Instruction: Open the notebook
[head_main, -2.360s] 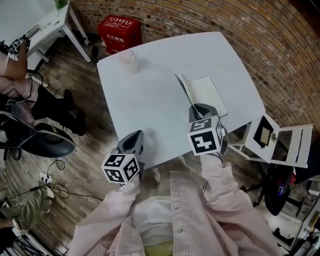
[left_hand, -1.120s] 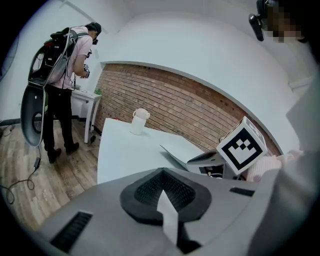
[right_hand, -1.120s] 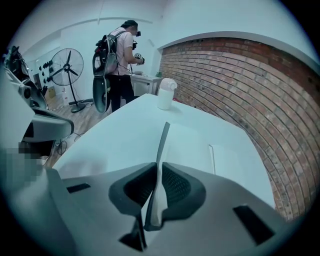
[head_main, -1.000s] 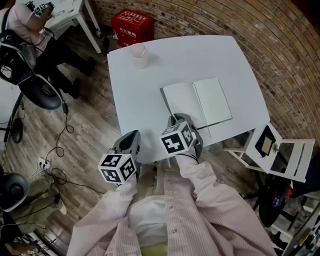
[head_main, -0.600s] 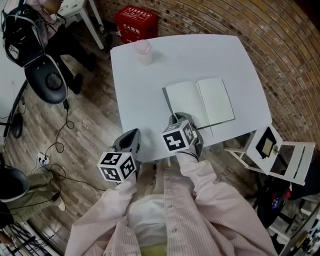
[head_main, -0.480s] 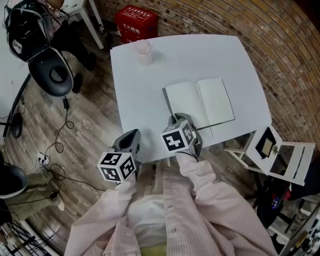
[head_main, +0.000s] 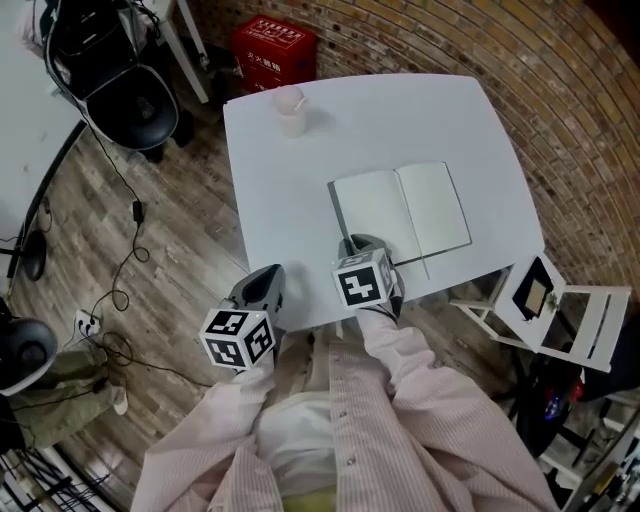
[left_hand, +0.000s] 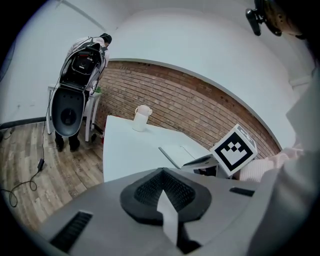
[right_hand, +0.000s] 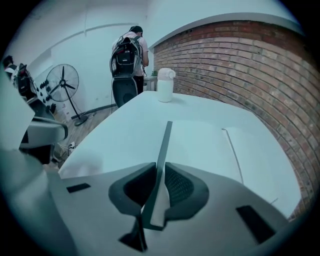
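Observation:
The notebook (head_main: 400, 212) lies spread open on the white table (head_main: 300, 190), pale pages up, near the table's front edge. Its thin dark left cover (right_hand: 163, 145) runs straight into my right gripper (right_hand: 159, 187), which is shut on the cover's near edge. Seen from the head, the right gripper (head_main: 358, 245) sits at the notebook's near-left corner. My left gripper (head_main: 265, 282) hangs off the table's front-left edge with pads together and nothing between them (left_hand: 162, 189). From the left gripper view the notebook (left_hand: 176, 152) shows beyond the right marker cube.
A white lidded cup (head_main: 291, 108) stands at the table's far-left corner. A red crate (head_main: 272, 52) sits by the brick wall, a black office chair (head_main: 135, 112) to the left and a white folding chair (head_main: 548, 298) to the right. Cables lie on the wood floor.
The cover that stood upright earlier now lies flat and the notebook is spread open. Over the last second my right gripper rolled slightly; the black chair in the background shifted.

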